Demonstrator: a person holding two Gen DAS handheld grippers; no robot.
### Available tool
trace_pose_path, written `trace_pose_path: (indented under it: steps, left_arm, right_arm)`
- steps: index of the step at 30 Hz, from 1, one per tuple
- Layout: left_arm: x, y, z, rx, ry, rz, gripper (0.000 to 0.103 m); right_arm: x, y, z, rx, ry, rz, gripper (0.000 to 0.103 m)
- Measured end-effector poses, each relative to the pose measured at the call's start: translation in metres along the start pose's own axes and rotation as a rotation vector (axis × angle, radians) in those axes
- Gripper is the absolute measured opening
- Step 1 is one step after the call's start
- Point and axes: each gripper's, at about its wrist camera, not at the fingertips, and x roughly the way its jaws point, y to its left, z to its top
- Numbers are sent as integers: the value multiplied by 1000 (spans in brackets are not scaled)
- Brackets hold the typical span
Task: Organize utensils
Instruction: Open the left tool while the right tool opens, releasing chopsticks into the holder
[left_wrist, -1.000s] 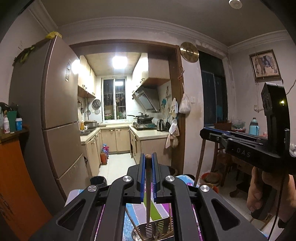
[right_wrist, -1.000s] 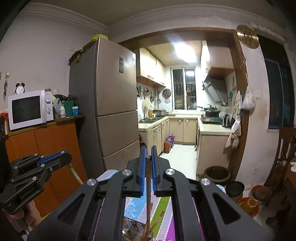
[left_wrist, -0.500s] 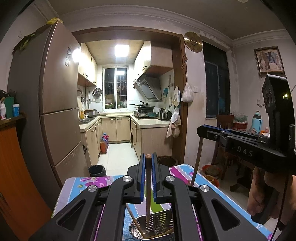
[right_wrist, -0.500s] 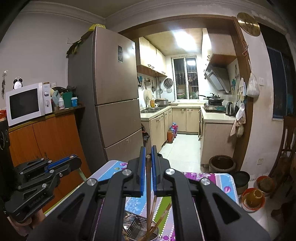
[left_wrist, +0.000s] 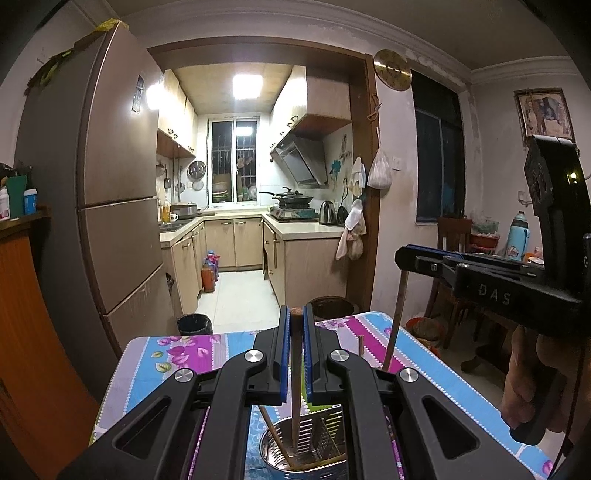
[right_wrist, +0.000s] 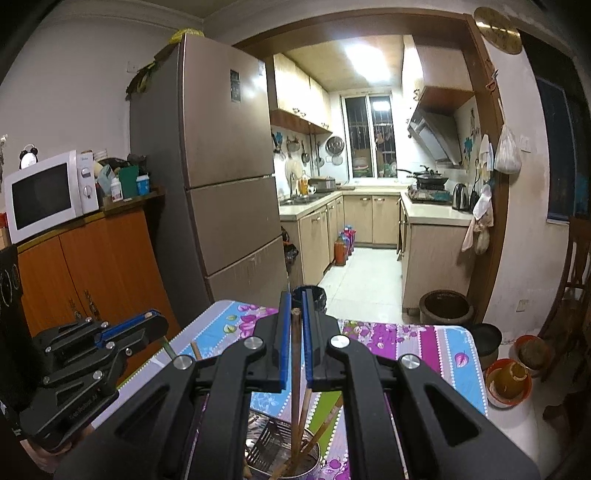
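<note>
We hold one chopstick in each gripper: the left gripper (left_wrist: 296, 354) is clenched on a brown chopstick (left_wrist: 295, 373) whose top stands between the blue pads and whose lower end hangs inside the metal utensil holder (left_wrist: 273, 448), and the right gripper (right_wrist: 294, 347) is likewise clenched on a second chopstick (right_wrist: 295, 369) that reaches down into the same holder (right_wrist: 314, 463). The holder stands on the table (left_wrist: 147, 362), on its flowered striped cloth, close to the near edge and directly under both pairs of jaws. We judge the job well advanced: several sticks already lean inside the holder, and what is left for these two is to let go so they drop in; whether more utensils wait elsewhere we cannot tell. The left view shows us the right gripper from the side, its chopstick slanting down toward the cloth, and another stick end poking up beside it. The right view gives us more of the holder's inside, with its perforated divider and crossed sticks, and the left gripper off by the table's left edge.
</note>
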Motion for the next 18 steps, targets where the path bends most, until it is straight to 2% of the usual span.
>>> trace_pose_path:
  steps: [8,18]
  left_arm:
    - [17,10,2,-12,23,32,8]
    - [26,17,-1,-17,28,69,8]
  right_arm:
    - [12,-2,-4,-12,31,-8,5]
    - [10,-10,-3,-14,7,-47,7]
